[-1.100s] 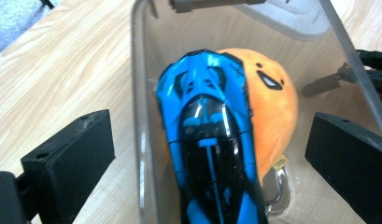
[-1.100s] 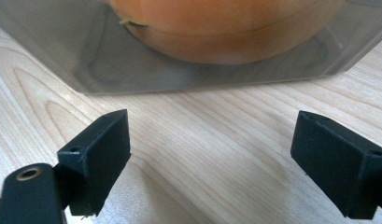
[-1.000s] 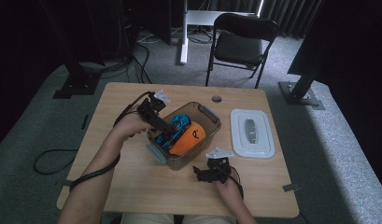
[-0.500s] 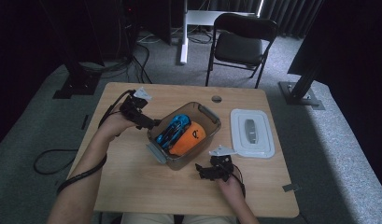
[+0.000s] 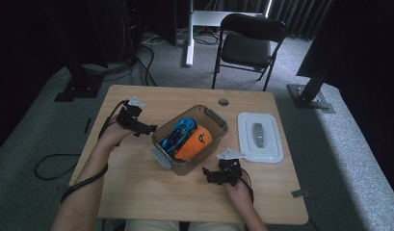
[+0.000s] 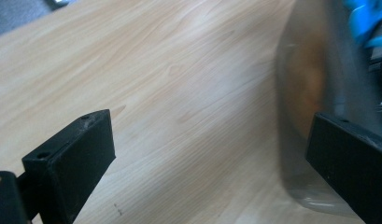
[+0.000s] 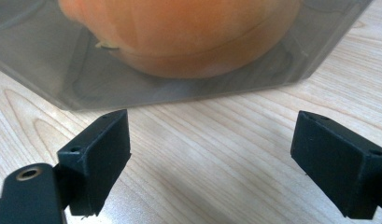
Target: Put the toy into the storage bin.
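Nearest to us, the right gripper (image 5: 215, 175) sits low over the pale wood-grain table (image 5: 137, 192), held in the person's right hand (image 5: 237, 188), whose forearm comes straight up from the near edge. Its jaws stand wide apart with nothing between them. In the right gripper view we look past those two blocky matte-black jaws at the smoky, translucent plastic wall of the bin (image 7: 188, 88), just ahead of them and not touching; a rounded orange thing (image 7: 188, 32) shows dimly through that wall.

The bin (image 5: 211, 144) itself is a rectangular tub with rounded corners and grey end handles, set at an angle near the middle of the table. Inside it we see the smooth orange thing (image 5: 194, 143) on the near right and a blue-and-black tool (image 5: 177, 133) lying along its far-left side.

To the bin's right, flat on the table and apart from it, lies the white lid (image 5: 259, 136), a rounded rectangle with a raised rim and a grey recess in the middle.

Farther off on the left, the left gripper (image 5: 147, 129) points toward the bin's far-left corner, just beside it. The left hand (image 5: 113, 135) grips it with the forearm stretched diagonally across the table. Its jaws too are spread wide and empty; in the left gripper view the bin's blurred wall (image 6: 314, 116) lies beside the jaw on the right of that view.

Beyond the table stands a black folding chair (image 5: 250, 45) on grey carpet.
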Motion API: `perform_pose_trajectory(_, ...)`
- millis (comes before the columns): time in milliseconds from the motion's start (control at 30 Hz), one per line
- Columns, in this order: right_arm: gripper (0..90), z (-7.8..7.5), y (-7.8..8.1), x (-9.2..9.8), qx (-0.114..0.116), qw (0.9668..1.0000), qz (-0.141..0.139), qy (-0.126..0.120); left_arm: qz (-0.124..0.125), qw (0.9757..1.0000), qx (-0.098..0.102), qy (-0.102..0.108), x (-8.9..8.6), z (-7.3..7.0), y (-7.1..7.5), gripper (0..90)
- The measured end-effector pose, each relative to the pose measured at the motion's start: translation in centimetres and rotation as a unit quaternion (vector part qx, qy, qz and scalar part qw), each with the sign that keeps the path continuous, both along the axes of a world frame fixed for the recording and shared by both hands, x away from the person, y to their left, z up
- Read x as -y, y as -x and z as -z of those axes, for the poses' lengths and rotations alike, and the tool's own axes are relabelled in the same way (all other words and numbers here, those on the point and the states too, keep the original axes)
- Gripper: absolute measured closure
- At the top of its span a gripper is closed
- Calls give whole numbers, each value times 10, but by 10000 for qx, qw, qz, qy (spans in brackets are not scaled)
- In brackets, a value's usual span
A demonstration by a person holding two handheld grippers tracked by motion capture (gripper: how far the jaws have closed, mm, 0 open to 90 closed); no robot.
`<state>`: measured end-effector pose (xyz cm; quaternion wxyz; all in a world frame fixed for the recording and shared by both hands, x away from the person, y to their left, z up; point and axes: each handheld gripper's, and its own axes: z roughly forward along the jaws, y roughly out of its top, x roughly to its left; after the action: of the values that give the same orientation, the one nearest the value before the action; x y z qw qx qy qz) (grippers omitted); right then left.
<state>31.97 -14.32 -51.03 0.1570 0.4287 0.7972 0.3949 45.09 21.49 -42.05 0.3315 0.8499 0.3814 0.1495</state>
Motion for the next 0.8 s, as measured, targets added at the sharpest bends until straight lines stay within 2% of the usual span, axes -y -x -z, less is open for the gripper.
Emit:
perform_pose_trajectory(67,117,0,0,1,12,10000,-2,-18,-19,10000,-23,-7,-1,9,-2,23)
perform_pose_trajectory(167,117,1,-2,2,-8,10000,21,-25,-25,9999,-52,139,-2,21,-5,23)
perform_pose_trajectory(333,117,-1,-7,2,17,10000,45,-82,-153,9986,-103,494,-4,39,-12,23)
perform_pose_trajectory(433,117,-2,-11,1,9,10000,38,-56,-163,9989,-213,390,-4,47,-15,24)
perform_pose_trajectory(533,117,-3,-15,0,-9,10000,30,-57,-248,9992,-219,235,-2,55,-19,23)
perform_pose_trajectory(700,117,-3,-19,1,-17,9999,84,-69,-345,9987,-268,257,5,63,-29,23)
perform_pose_trajectory(800,117,-4,-20,4,-11,9999,131,-112,-320,9987,-311,243,11,67,-34,23)
